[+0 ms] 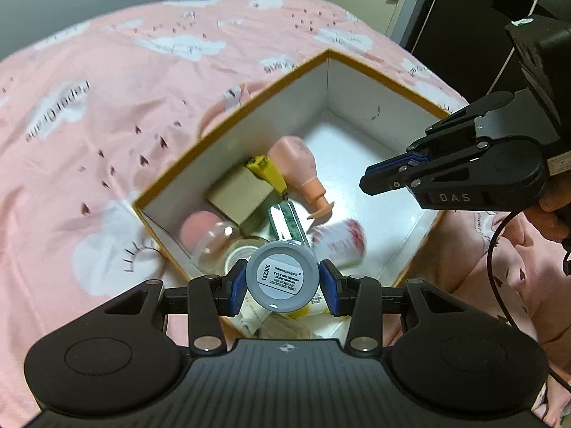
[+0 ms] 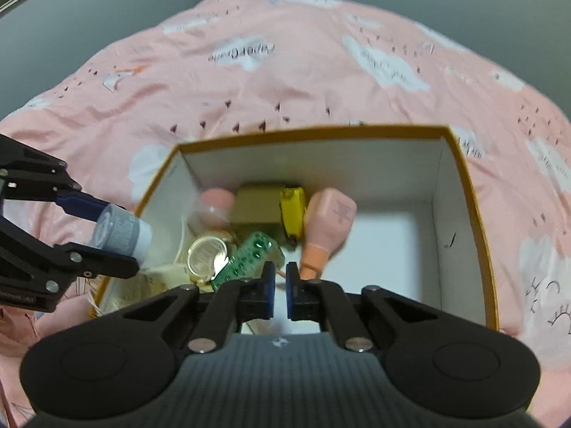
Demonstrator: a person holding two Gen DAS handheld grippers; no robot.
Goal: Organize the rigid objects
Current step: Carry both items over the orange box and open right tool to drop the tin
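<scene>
At the bottom centre of its own view, the left hand-held gripper (image 1: 282,281) is pinching a grey jar (image 1: 282,275), base toward the camera, long axis pointing down into the box (image 1: 232,117) directly beyond. The right hand-held gripper (image 2: 281,285) is hovering pressed together, holding nothing, over the bed (image 1: 107,107).

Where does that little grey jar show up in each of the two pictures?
Left wrist view: grey jar at bottom centre, clamped in the left gripper, base facing the camera.
Right wrist view: grey jar at the left edge, seen side-on.
Shared landmark: the orange-rimmed box.
</scene>
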